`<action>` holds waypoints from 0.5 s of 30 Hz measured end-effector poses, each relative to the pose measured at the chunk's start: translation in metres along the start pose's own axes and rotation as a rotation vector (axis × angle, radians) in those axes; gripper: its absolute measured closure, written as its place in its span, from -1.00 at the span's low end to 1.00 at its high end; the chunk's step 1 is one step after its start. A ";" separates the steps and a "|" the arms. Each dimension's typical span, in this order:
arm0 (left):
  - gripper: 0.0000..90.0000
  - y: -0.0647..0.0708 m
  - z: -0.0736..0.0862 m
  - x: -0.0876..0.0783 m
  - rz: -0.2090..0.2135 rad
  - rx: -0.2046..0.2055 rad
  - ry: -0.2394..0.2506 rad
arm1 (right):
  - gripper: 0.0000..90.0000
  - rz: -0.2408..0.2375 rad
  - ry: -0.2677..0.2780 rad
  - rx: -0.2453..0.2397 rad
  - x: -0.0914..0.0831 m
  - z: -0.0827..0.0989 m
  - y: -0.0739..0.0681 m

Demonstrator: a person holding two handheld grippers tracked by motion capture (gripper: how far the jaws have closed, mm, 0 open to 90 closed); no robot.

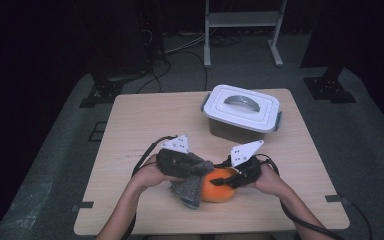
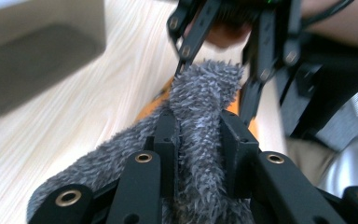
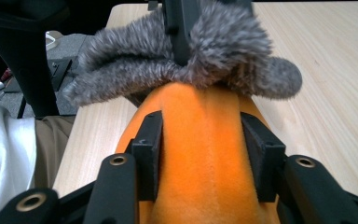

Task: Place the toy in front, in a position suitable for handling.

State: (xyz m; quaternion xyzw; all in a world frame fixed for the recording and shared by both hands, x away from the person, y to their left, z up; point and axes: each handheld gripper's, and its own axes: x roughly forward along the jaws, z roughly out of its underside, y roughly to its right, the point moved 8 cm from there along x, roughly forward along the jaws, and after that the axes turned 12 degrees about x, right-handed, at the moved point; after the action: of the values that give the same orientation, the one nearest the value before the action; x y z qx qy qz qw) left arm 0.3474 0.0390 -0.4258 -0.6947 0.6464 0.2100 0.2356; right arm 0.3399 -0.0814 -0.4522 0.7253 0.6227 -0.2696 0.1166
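A wooden table [image 1: 140,115] carries a grey lidded box [image 1: 241,114] toward its far right corner, well apart from the hands. Near the front edge, about the middle, lies an orange plush toy [image 1: 219,186] with a grey furry cloth [image 1: 190,189] draped against its left side. The right gripper [image 3: 204,140] is clamped on the orange toy. The left gripper [image 2: 198,140] is clenched on the grey cloth, which hides most of the toy from it.

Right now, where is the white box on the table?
In the high view, the white box stands at the table's far right, lid on, beyond the two grippers and the orange toy.
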 end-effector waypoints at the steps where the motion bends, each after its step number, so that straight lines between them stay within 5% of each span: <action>1: 0.58 0.000 0.002 0.001 0.005 -0.008 0.008 | 0.20 0.000 0.001 -0.001 0.000 0.002 0.001; 9: 0.58 -0.005 0.014 0.003 0.000 -0.048 0.018 | 0.16 0.023 0.005 0.028 -0.014 0.018 0.008; 15: 0.57 -0.009 0.027 0.001 -0.016 -0.067 -0.020 | 0.13 0.014 0.021 0.048 -0.023 0.027 0.011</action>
State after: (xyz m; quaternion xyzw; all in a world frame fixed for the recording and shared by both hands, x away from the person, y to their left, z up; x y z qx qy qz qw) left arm 0.3571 0.0551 -0.4473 -0.7053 0.6310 0.2365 0.2203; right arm 0.3419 -0.1164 -0.4647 0.7351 0.6121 -0.2758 0.0944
